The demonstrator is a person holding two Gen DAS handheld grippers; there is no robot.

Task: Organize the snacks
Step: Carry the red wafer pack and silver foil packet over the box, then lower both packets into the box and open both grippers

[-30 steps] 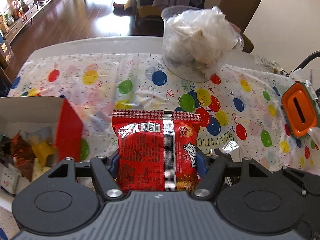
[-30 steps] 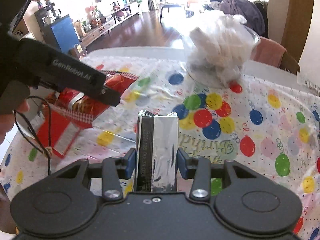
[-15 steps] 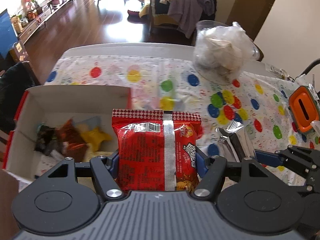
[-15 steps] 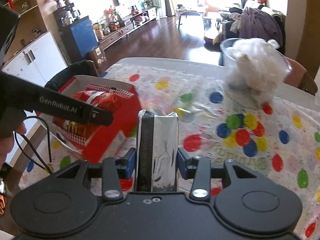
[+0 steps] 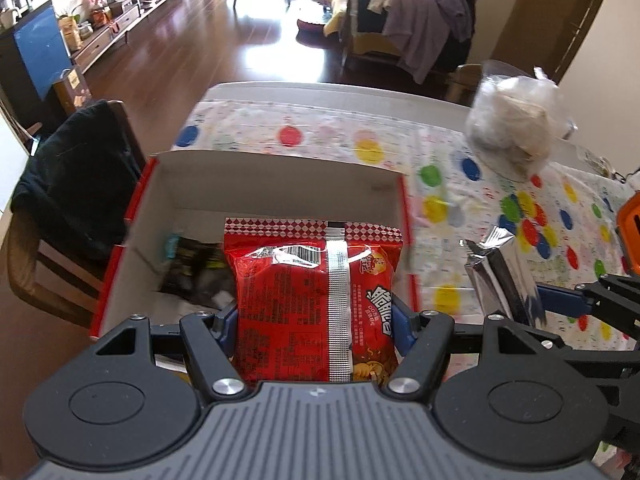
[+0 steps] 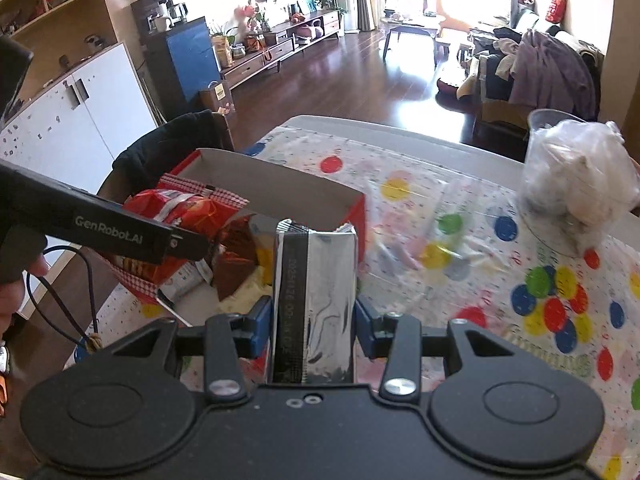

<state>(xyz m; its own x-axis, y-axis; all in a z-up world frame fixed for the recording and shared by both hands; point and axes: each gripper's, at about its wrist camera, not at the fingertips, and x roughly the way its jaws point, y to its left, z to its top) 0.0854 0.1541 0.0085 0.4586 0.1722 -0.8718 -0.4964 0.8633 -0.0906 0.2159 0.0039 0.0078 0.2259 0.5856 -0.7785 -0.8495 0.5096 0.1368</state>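
A: Where is the red crinkled foil snack packet [image 5: 312,304]?
B: Centre of the left wrist view, clamped between the left gripper [image 5: 314,320]'s fingers, which press its two side edges. Its long axis runs straight up the frame, away from the camera, the checkered sealed end farthest, over the open white cardboard box with red outer walls [image 5: 276,184].

A: And the other hand?
B: The right gripper [image 6: 312,322] has closed its fingers on a silver foil packet with a black printed strip [image 6: 314,300]. It stands lengthwise too, its crimped end pointing up the frame toward the box's near corner.

A: What is the surface?
B: A counter under a white tablecloth printed with coloured balloons [image 6: 460,240]. Behind lies dark wooden flooring [image 5: 224,32]; a clear plastic tub stuffed with white bags [image 6: 576,176] sits at the right.

A: Anything only one view shows?
B: The right wrist view shows the red packet from the side, tilted above the box, and dark and yellow wrappers inside. Only the left wrist view shows an orange object [image 5: 630,232] at its right edge.
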